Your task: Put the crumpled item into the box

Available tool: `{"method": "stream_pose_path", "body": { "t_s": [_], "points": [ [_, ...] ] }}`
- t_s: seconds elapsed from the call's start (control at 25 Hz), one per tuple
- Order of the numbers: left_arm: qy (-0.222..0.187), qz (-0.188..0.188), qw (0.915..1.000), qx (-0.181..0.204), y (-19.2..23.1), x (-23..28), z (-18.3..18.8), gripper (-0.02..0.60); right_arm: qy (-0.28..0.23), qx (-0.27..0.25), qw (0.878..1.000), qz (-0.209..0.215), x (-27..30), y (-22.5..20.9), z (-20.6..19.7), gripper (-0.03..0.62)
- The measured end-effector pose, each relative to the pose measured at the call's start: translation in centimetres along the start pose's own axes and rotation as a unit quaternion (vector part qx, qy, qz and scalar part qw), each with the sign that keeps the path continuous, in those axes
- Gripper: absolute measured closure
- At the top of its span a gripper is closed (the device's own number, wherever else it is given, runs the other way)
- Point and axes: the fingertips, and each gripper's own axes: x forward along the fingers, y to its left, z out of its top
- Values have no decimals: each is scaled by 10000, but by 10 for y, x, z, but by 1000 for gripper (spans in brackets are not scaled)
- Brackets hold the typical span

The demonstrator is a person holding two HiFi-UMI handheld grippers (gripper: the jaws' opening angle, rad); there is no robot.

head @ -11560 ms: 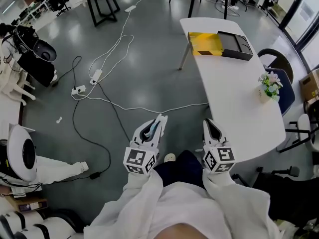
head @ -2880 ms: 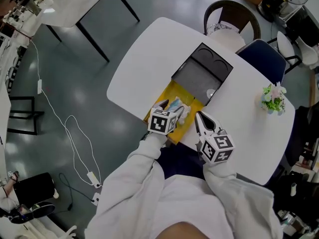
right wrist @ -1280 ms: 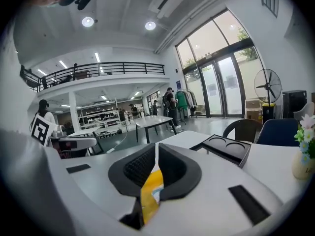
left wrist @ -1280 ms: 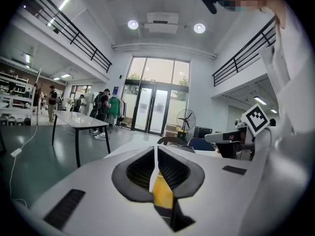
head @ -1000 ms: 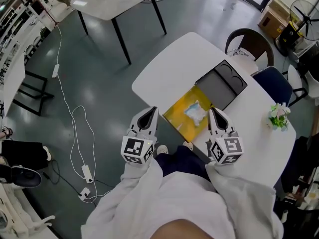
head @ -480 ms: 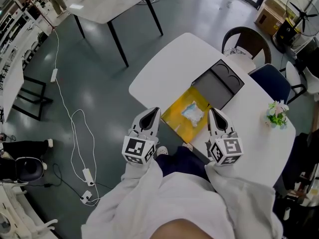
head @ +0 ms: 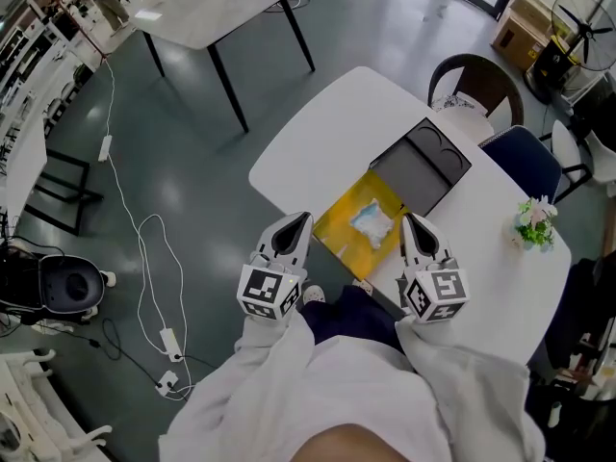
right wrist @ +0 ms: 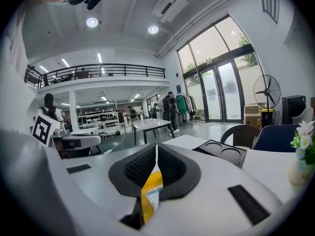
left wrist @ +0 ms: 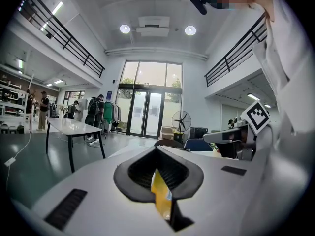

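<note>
While you hold your left gripper (head: 298,222) and right gripper (head: 409,222) by the table's (head: 322,128) near edge, both sets of fingers are pinched shut, empty, touching nothing. The crumpled item (head: 371,221) sits inside the yellow box (head: 346,239), between the two grippers.

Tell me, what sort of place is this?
Likely a big open lab or workshop hall: a railed mezzanine under a high ceiling, tall glass doors, and power cables trailing over the grey floor.

Long white sleeves (head: 258,373). White left gripper (head: 299,221) and right gripper (head: 410,221), black ribbed pads (left wrist: 141,173), black-and-white marker cubes (head: 270,294).
</note>
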Motion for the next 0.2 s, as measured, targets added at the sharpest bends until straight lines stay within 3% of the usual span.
{"method": "stream_pose_path", "body": {
  "t_s": [0.2],
  "points": [
    [42,-81,10000,-34,-3,1,-4,566,47,26,10000,44,0,2,-3,554]
  ]
}}
